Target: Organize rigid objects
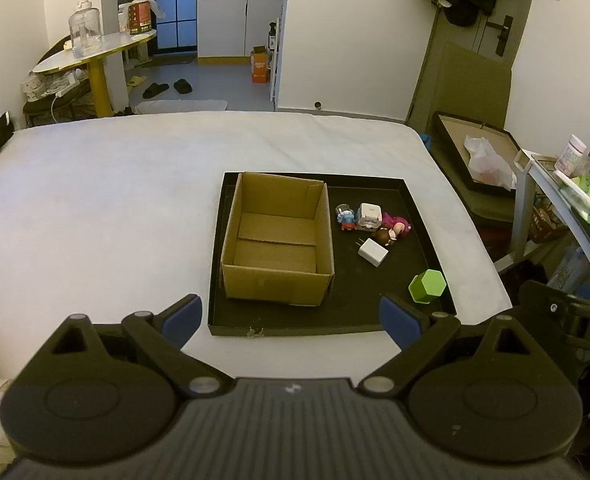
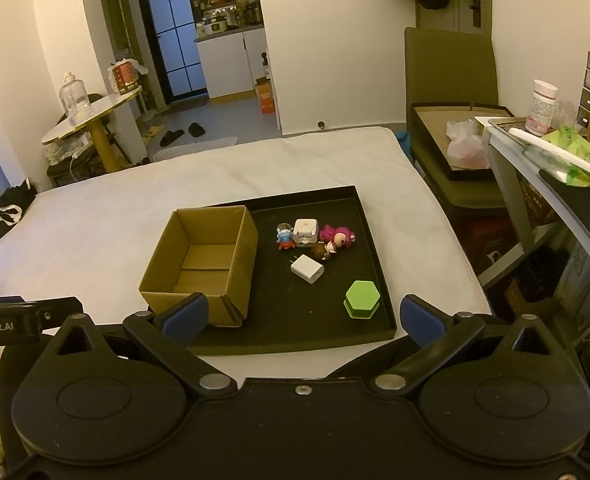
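Observation:
A black tray [image 1: 335,320] [image 2: 375,240] lies on a white bed. In its left half stands an open, empty cardboard box [image 1: 277,240] [image 2: 203,264]. To the box's right lie a white charger [image 1: 373,252] [image 2: 307,269], a green hexagonal box [image 1: 427,286] [image 2: 362,298], a white cube [image 1: 369,216] [image 2: 305,231], a blue figurine [image 1: 346,218] [image 2: 284,238], a pink figurine [image 1: 395,222] [image 2: 335,234] and a brown figurine [image 1: 385,236] [image 2: 322,251]. My left gripper [image 1: 291,320] is open and empty before the tray's near edge. My right gripper [image 2: 303,320] is open and empty over the tray's near edge.
The white bed [image 1: 115,200] [image 2: 95,220] spreads left and behind the tray. A shelf with bottles and bags [image 2: 555,152] and a second tray with a plastic bag [image 1: 483,156] [image 2: 463,140] stand to the right. A round side table [image 1: 95,52] stands at far left.

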